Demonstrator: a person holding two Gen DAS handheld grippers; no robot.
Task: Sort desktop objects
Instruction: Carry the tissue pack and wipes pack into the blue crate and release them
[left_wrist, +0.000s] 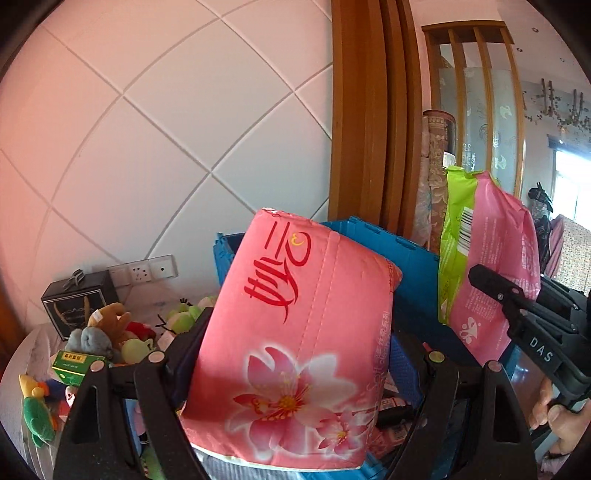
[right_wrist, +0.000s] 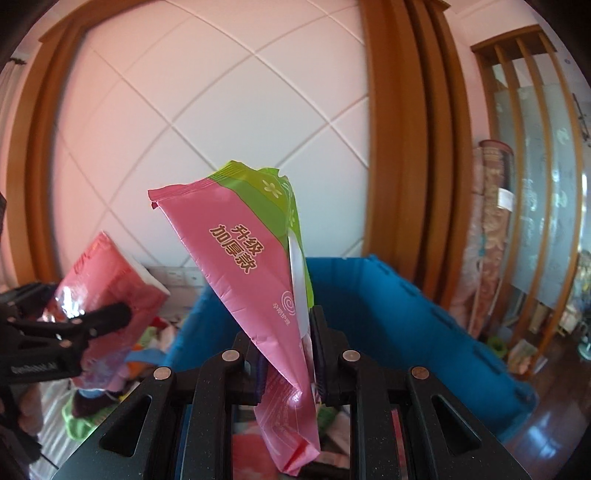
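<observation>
While "DAS" marks the right gripper (left_wrist: 491, 286), its pack (right_wrist: 258, 258) reads "升级加厚款"

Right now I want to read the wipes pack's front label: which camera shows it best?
The right wrist view: the wipes pack stands centred, front print facing the lens. The left wrist view shows only its back, barcode side, at the right edge.
</observation>
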